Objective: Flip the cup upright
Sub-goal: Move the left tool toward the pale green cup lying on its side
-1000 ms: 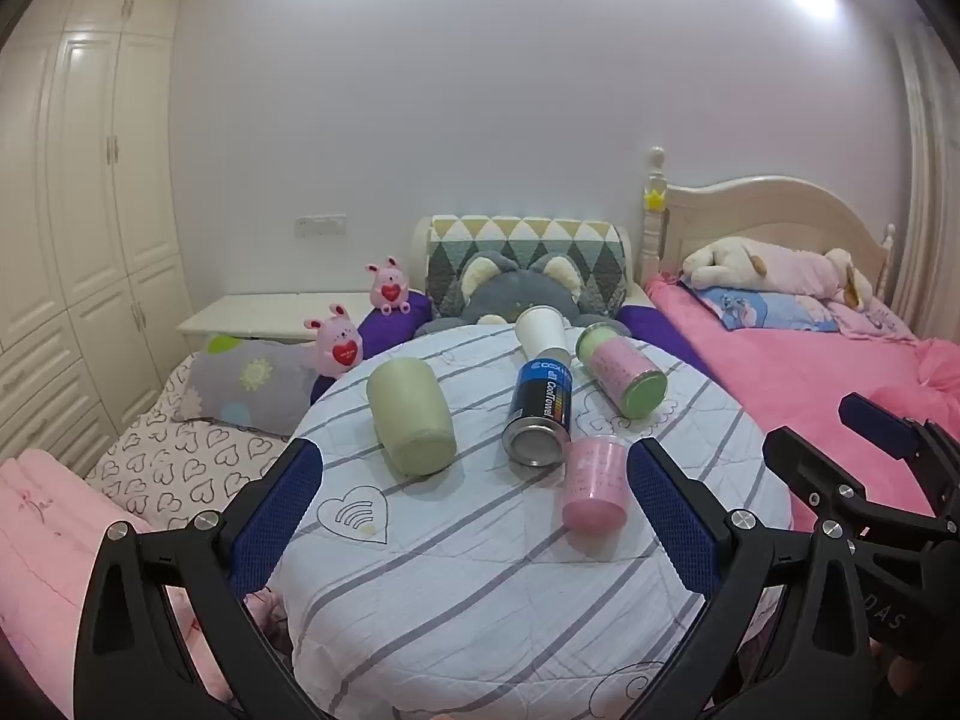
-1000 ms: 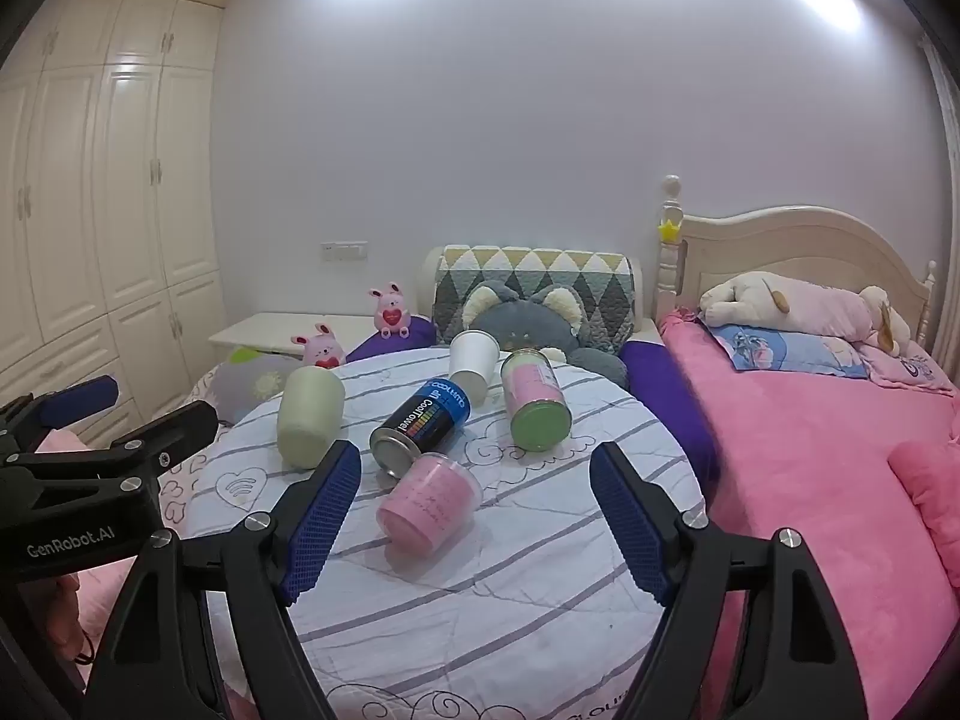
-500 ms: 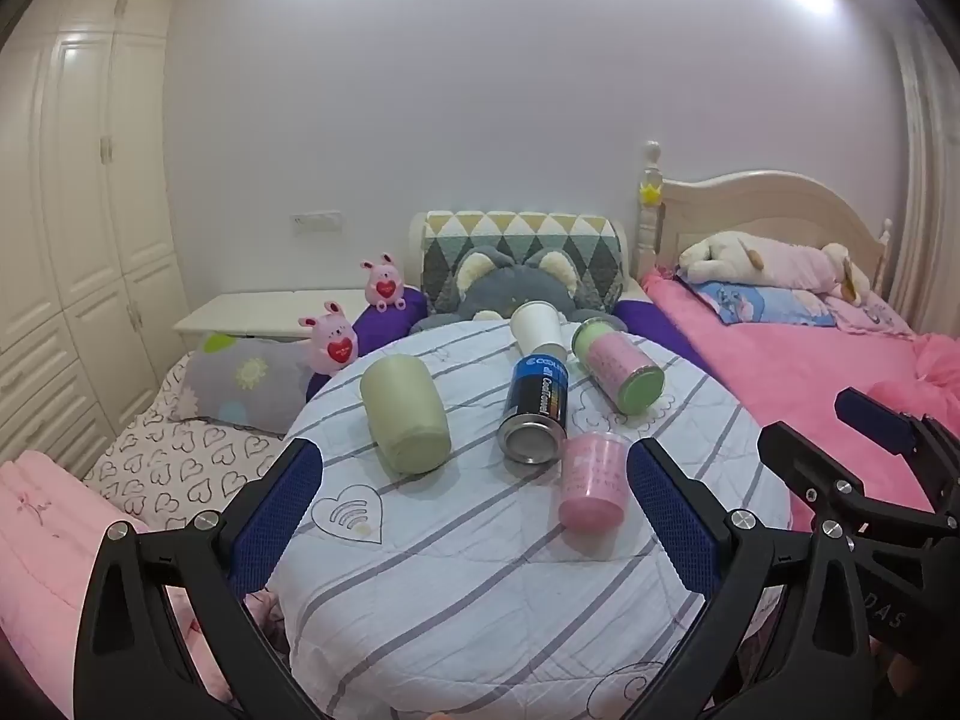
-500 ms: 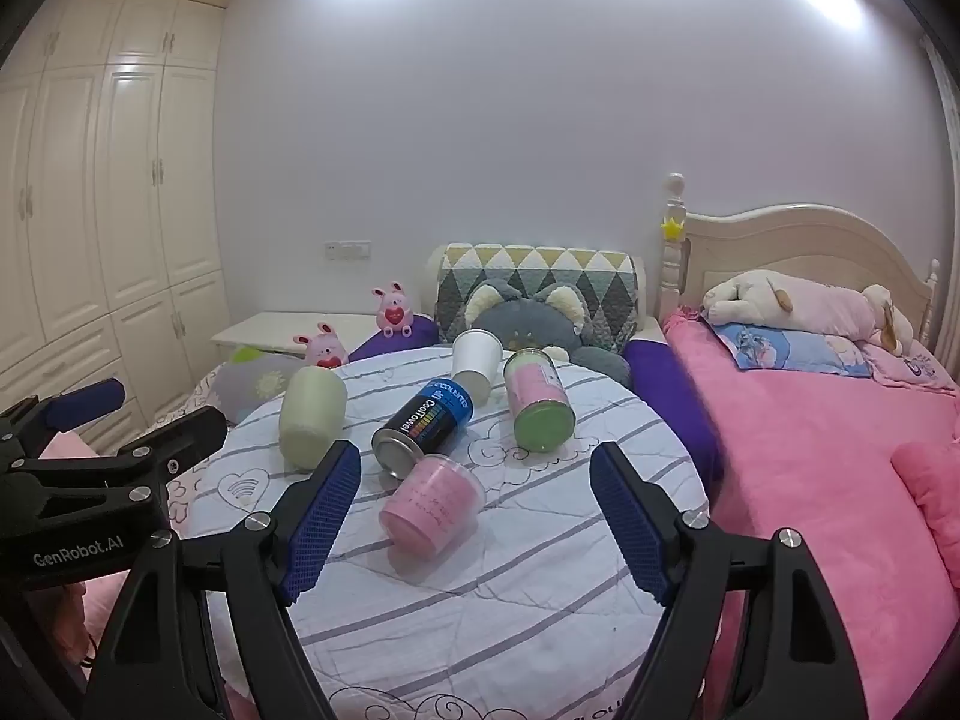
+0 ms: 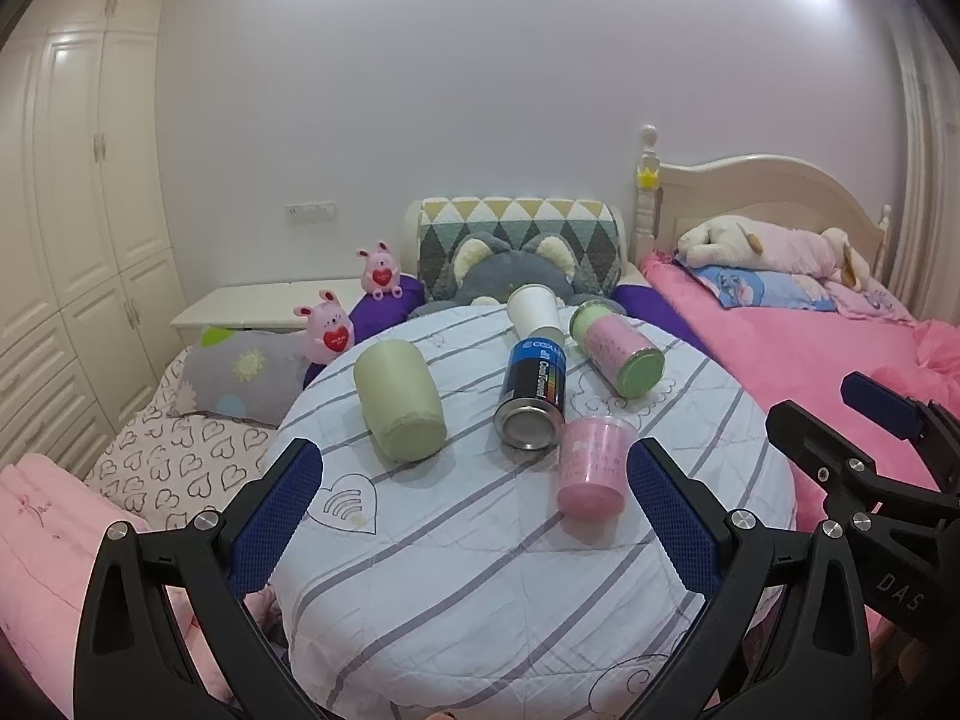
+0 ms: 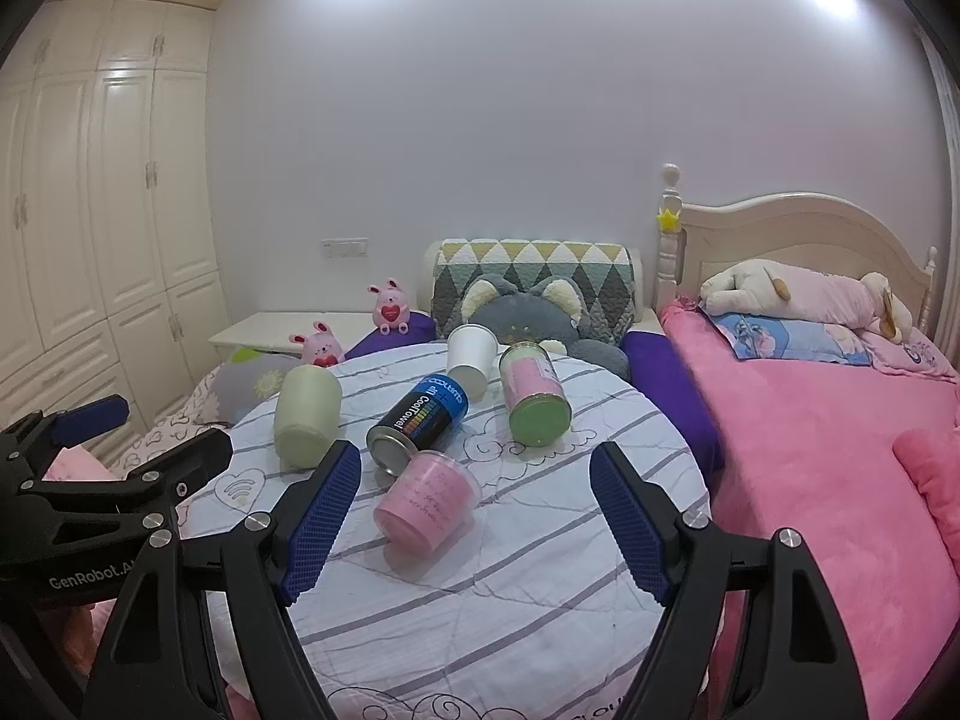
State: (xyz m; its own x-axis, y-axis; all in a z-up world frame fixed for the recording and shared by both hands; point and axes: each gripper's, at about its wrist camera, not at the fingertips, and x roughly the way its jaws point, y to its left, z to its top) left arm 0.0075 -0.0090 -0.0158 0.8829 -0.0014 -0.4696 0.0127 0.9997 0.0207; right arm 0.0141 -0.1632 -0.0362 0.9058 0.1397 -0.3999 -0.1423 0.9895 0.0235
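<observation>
Cups: five containers lie tipped on the round table under a striped cloth.

Left wrist view: left gripper [image 5: 474, 507] spread wide, nothing between its pads, hovering over the near part of the table [image 5: 480, 600]. Pale green cup [image 5: 399, 405] lies on its side left of centre, apart from the rest. Blue-black can [image 5: 533, 393] lies mid-table, metal end toward the camera. Pink cup [image 5: 593, 468] lies just right of the can's near end, touching or nearly so; cannot tell which. White paper cup [image 5: 534, 312] sits at the far edge behind the can. Pink-labelled green cup [image 5: 618, 351] lies right of the can. Right gripper's frame shows at the right edge, clear of the cups.

Right wrist view: right gripper [image 6: 474, 516] also spread wide and holding nothing, pink cup [image 6: 427, 504] lying on the cloth between and just beyond its pads, not touching them. Can [image 6: 420, 417] sits behind it, green cup [image 6: 307, 414] to the left, paper cup [image 6: 471, 360] and labelled cup [image 6: 535, 402] farther back.
</observation>
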